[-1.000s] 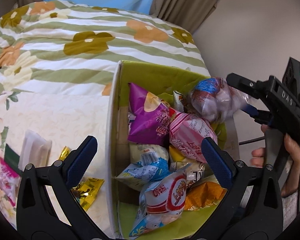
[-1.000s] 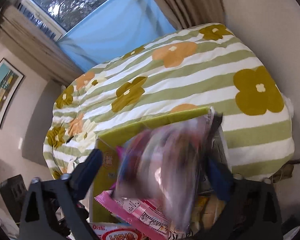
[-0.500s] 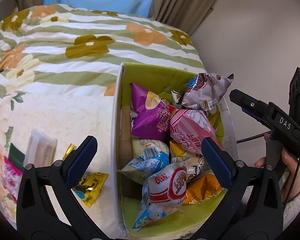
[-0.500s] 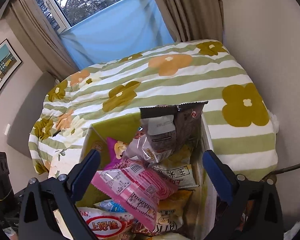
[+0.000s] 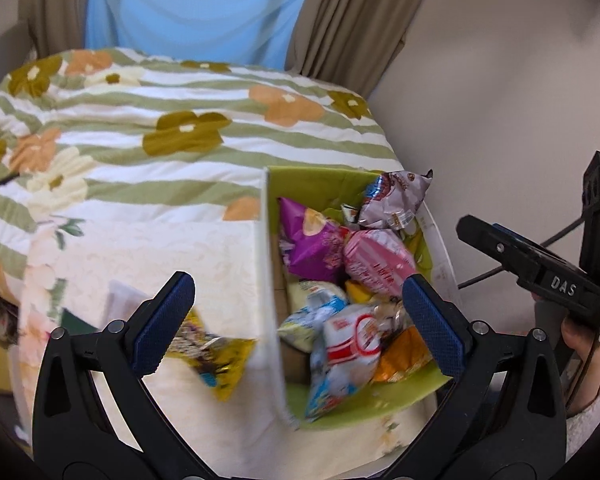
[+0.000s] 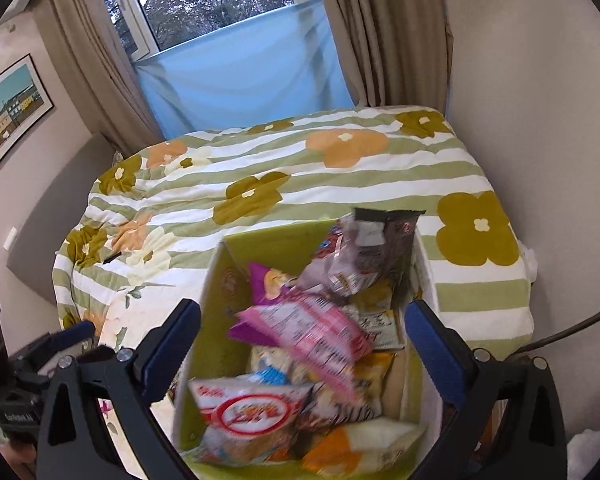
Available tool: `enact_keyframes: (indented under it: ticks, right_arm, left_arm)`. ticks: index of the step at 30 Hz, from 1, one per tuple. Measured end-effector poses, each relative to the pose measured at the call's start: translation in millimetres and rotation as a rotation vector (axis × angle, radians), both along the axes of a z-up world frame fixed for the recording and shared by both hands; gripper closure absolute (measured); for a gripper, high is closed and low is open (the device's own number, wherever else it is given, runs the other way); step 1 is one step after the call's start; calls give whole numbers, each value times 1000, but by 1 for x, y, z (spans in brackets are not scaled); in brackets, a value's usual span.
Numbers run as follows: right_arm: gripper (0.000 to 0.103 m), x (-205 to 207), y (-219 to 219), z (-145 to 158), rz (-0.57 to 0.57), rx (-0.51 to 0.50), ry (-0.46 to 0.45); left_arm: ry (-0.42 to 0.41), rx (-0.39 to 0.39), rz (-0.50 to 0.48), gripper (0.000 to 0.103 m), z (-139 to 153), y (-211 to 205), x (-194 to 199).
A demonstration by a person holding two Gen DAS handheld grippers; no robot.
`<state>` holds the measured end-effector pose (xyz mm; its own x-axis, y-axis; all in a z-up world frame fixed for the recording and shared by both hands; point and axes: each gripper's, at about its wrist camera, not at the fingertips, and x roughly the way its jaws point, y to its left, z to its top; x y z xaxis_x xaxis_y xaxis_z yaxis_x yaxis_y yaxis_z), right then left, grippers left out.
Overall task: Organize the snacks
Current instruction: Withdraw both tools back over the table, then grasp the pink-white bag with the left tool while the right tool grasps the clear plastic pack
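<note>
A green-lined cardboard box (image 5: pixel 312 184) (image 6: pixel 236 252) sits on the bed, filled with several snack bags. A brown-grey bag (image 5: pixel 396 200) (image 6: pixel 364 256) leans against its far right corner, above a pink bag (image 5: pixel 376 264) (image 6: pixel 312 332) and a purple bag (image 5: pixel 312 240). A white and red bag (image 5: pixel 348 348) (image 6: pixel 252 412) lies at the near end. My left gripper (image 5: pixel 300 320) hangs open over the box's left wall. A yellow packet (image 5: pixel 216 356) lies outside on the cloth. My right gripper (image 6: pixel 304 352) is open above the box; it also shows at the right edge as the right gripper (image 5: pixel 532 264).
The box stands on a cream cloth (image 5: pixel 160 256) over a green-striped floral quilt (image 5: pixel 160 128). More packets (image 5: pixel 120 304) lie left of the box. A beige wall (image 5: pixel 500 100) is close on the right, curtains (image 6: pixel 380 32) and a window behind. A hand (image 5: pixel 580 340) holds the right gripper.
The right gripper let go of the brown-grey bag, which dropped into the box's far right corner, then pulled back and up. The left gripper has also drawn back from the box.
</note>
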<state>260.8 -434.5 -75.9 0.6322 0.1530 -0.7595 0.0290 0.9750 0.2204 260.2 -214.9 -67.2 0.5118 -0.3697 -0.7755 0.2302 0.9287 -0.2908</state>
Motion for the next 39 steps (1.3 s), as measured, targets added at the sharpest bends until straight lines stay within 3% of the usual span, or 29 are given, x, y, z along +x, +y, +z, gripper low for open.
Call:
enact_keyframes:
  ticks: [10, 20, 28, 39]
  right_arm:
    - [1, -51, 85, 18, -3, 0, -76]
    - [1, -75, 174, 9, 41, 24, -97]
    - [1, -78, 232, -26, 38, 37, -44]
    - [1, -47, 277, -101, -1, 55, 59]
  left_arm:
    - [-70, 86, 46, 1, 23, 113, -44]
    - [-59, 140, 113, 1, 0, 220, -72]
    - [21, 183, 94, 1, -60, 272, -72]
    - [190, 190, 10, 1, -168, 275, -53]
